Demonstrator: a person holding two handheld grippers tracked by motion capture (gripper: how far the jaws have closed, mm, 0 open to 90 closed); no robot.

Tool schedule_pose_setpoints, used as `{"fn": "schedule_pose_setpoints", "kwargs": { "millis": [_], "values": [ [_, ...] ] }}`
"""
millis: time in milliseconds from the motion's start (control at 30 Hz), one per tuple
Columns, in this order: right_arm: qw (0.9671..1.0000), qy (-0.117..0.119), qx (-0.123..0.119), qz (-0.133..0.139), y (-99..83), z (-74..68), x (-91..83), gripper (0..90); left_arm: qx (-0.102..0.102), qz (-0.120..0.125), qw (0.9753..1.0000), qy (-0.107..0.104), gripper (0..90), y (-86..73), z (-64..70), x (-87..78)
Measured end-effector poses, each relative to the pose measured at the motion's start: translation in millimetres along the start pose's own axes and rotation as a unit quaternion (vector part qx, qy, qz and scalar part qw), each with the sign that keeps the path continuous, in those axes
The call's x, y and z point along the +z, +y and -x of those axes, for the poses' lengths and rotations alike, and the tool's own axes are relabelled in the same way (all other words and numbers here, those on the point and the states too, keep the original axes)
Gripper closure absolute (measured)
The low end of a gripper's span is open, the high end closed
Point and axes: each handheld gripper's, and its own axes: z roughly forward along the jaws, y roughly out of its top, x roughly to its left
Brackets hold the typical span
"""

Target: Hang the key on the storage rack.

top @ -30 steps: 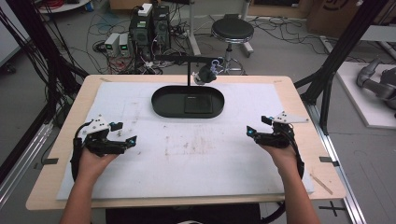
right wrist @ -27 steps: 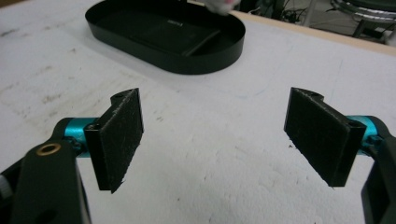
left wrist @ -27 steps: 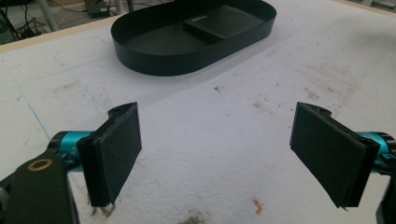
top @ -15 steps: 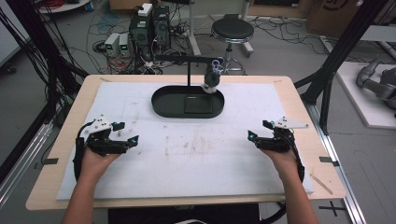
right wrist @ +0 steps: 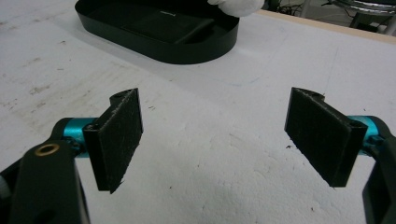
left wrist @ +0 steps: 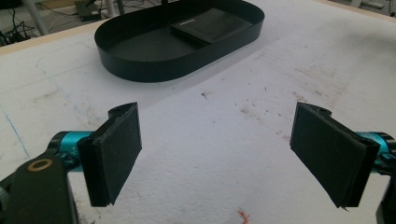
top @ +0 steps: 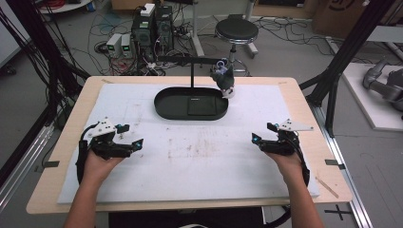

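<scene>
Both grippers are sitting low over the white foam mat (top: 199, 166), one at each side, and neither is holding anything. The left gripper (top: 124, 142) has its jaws spread wide apart with just bare, scuffed mat between the pads (left wrist: 116, 151). Same deal with the right gripper (top: 263, 138): jaws wide apart, nothing between them.

Toward the far edge of the mat there's a black oval tray (top: 164, 105) with a flat black rectangular piece (top: 206, 106) lying inside it, toward its right end. A thin black stand (top: 191, 71) rises from behind the tray (its arm reaches right), and a small dark figure with a white bottom (top: 224, 78) hangs at the arm's end, over the tray's right rim.
</scene>
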Motion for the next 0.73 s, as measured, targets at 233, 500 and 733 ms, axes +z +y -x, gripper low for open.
{"fn": "schedule_pose_setpoints", "kwargs": {
  "millis": [233, 500, 733],
  "values": [
    [1.0000, 0.001, 0.005, -0.002, -0.3, 1.7, 0.8, 19.9, -0.002, -0.007, 1.0000, -0.001, 16.5, -1.9, -0.1, 1.6],
    [1.0000, 0.004, 0.004, -0.002, 0.0, 0.8, 1.4, 19.8, -0.002, -0.009, 1.0000, -0.001, 16.6, -2.2, -0.4, 1.6],
    [1.0000, 0.002, 0.005, -0.002, -0.1, 1.6, 0.7, 19.9, -0.001, -0.013, 0.9999, -0.004, 16.5, -1.5, -0.8, 2.9]
  ]
}}
